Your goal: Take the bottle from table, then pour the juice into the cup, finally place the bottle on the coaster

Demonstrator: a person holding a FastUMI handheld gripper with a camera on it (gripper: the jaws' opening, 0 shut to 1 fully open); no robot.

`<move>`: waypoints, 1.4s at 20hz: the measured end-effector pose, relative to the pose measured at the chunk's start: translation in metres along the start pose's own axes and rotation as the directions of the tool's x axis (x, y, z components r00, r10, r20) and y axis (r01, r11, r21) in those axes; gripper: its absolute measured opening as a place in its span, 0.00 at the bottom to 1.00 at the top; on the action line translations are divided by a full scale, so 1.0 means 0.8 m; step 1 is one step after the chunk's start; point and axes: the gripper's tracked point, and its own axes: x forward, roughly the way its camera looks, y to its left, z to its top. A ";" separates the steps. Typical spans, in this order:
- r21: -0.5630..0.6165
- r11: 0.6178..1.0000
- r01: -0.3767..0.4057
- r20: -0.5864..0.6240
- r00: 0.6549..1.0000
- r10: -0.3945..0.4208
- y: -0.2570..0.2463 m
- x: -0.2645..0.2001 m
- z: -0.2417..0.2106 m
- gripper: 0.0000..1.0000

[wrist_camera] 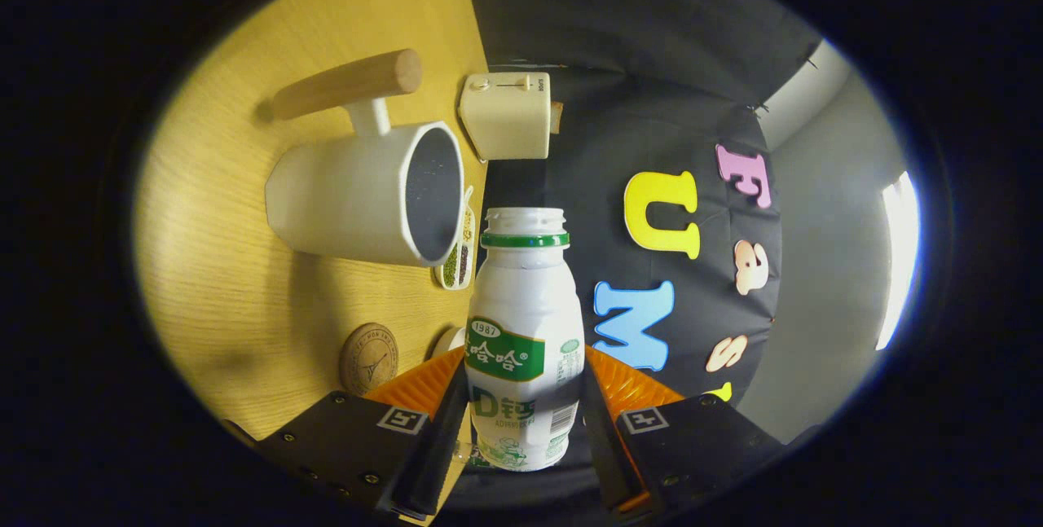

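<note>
The bottle [524, 340] is sitting between the fingers [444, 429], which are pressing on its lower body from both sides. Its cap is off and the white mouth above the green neck ring is showing open (contents cannot be told through the opaque wall). The whole view is rolled sideways, so the worktop [244, 266] is appearing as a vertical plane. The cup [367, 193], white with a wooden handle, is standing just beyond the bottle mouth, its dark interior facing the bottle. The coaster [369, 358] is lying on the worktop near the fingers. A cream toaster [505, 116] is standing beyond the cup.
</note>
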 end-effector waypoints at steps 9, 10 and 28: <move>0.209 0.977 -0.028 -0.005 1.000 0.029 0.000 -0.004 -0.016 0.72; 0.225 0.974 -0.028 -0.007 1.000 0.030 0.000 -0.004 -0.018 0.72; 0.618 0.782 -0.076 -0.019 0.994 0.112 0.025 0.003 -0.061 0.72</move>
